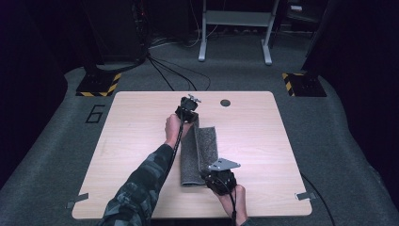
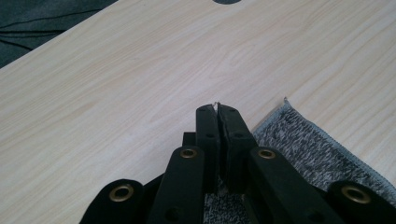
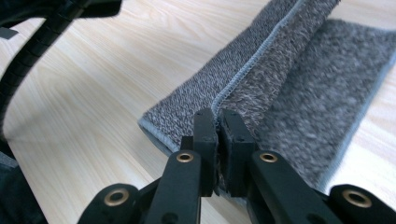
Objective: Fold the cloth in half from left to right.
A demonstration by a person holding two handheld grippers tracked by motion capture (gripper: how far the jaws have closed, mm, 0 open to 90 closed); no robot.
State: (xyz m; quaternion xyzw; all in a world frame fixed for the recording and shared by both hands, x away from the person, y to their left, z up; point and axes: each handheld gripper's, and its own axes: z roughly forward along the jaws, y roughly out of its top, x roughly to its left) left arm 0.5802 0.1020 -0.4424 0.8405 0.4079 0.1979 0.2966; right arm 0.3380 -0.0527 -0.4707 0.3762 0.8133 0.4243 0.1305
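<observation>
The left tongs [image 2: 217, 108] are pressed together on the far end of a grey cloth [image 1: 199, 155], pinching its edge, with the cloth's corner showing just beside the jaws in the left gripper view. The right tongs [image 3: 217, 114] are likewise pressed together, pinching the cloth's stitched hem at the near end. In the high view the left tongs [image 1: 187, 112] sit at the cloth's far end and the right tongs [image 1: 217, 180] at its near end. The cloth lies lengthwise on the middle of the pale wooden bench [image 1: 131, 136], one long side folded over the rest. A round dark hole [image 1: 225, 102] sits near the bench's far edge.
</observation>
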